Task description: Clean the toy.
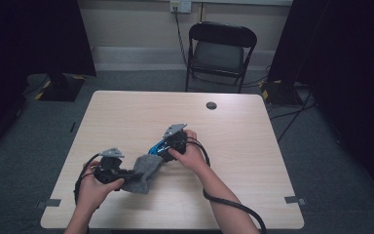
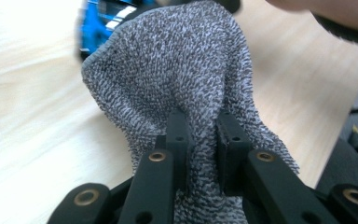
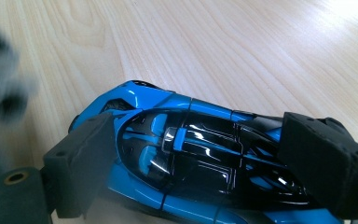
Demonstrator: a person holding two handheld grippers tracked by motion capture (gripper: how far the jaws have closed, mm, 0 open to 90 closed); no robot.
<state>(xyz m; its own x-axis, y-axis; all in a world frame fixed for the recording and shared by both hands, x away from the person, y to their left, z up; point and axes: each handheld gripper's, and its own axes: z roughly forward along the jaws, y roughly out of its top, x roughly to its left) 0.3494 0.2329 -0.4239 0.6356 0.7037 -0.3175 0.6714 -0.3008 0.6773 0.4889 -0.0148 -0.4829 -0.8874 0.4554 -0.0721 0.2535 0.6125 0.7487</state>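
right gripper (image 3: 186, 154) clamps the blue toy car (image 3: 191, 158) steady on the table (image 1: 126, 112) | left gripper (image 2: 200, 140) pinches the grey cloth (image 2: 177, 65) just beside the car, probably for wiping it

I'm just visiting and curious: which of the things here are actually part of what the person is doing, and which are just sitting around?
In use:
- grey knitted cloth, pinched in the left gripper
- blue toy car, clamped by the right gripper
- wooden table, the work surface

Just around:
- black folding chair behind the table
- wall socket with its cable
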